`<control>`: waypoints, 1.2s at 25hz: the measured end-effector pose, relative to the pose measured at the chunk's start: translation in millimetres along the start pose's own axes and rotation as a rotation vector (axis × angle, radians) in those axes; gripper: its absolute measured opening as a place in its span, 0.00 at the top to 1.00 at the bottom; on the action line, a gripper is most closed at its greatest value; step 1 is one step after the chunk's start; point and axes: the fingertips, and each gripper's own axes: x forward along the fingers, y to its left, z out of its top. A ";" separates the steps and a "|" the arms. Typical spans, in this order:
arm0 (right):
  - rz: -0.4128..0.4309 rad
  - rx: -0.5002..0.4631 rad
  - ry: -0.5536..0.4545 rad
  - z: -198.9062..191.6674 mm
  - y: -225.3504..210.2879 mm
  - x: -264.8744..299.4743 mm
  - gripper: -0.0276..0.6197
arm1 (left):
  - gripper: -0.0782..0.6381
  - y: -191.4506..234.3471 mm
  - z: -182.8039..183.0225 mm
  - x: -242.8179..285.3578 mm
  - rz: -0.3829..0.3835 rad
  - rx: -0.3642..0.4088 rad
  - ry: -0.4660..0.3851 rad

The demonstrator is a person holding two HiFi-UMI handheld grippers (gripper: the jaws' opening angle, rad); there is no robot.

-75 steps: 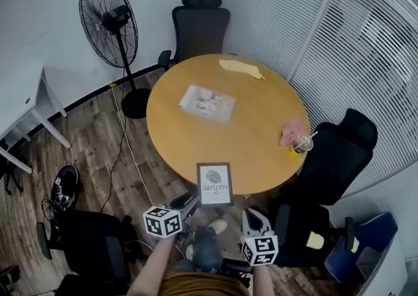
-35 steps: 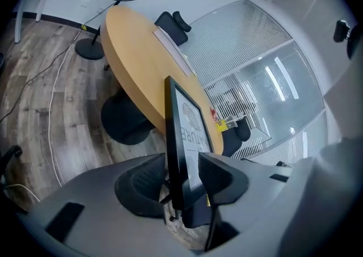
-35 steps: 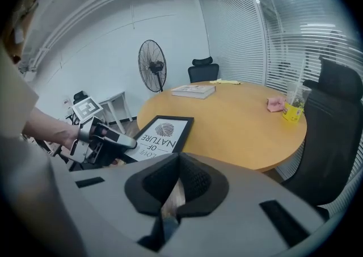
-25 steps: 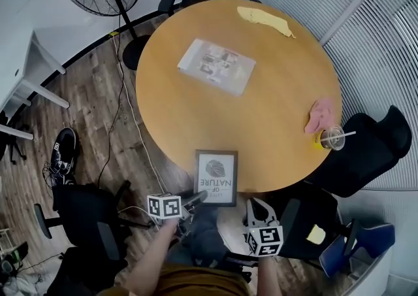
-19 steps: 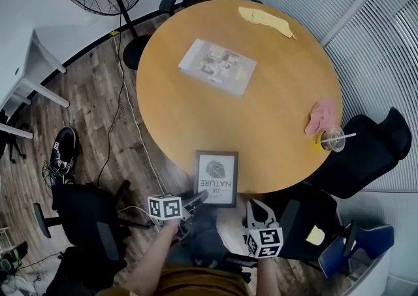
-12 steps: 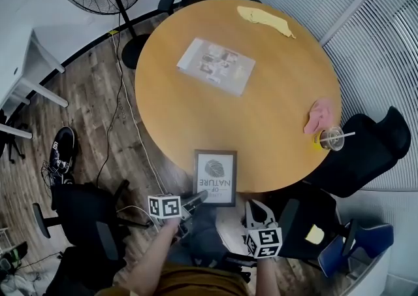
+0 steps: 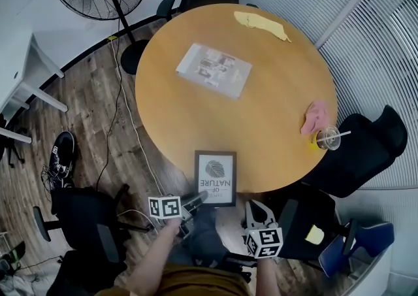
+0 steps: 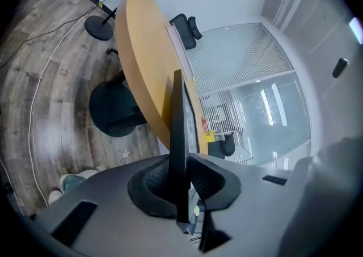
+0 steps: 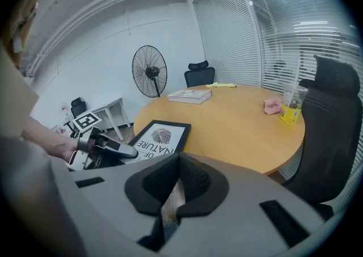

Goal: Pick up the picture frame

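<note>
The left gripper (image 7: 198,196) is closing its jaws on the near edge of the picture frame (image 7: 215,177), which stands edge-on between them, a pad against each face. Ahead of the jaws, the frame overhangs the rim of the round table (image 7: 261,125), probably so this edge is free to pinch. Off to their right, the right gripper (image 7: 253,206) hangs idle, jaws pressed together on nothing.

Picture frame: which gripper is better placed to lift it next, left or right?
Left. The left gripper is closing its jaws on the near edge of the picture frame, which overhangs the table. The right gripper hangs beside it, jaws together, empty.
</note>
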 end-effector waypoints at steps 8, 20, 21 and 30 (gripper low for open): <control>-0.011 0.004 -0.045 15.0 7.3 -11.6 0.94 | 0.82 -27.4 3.8 -1.3 -0.017 0.079 -0.001; -0.009 0.018 -0.091 25.2 19.5 -29.7 0.94 | 0.83 -45.8 7.6 -12.1 0.010 0.145 -0.009; -0.009 0.021 -0.093 24.8 20.7 -31.2 0.94 | 0.83 -46.0 7.5 -14.0 0.013 0.148 -0.011; -0.019 0.041 -0.136 30.8 26.4 -46.2 0.94 | 0.83 -53.9 8.6 -25.9 0.028 0.171 -0.038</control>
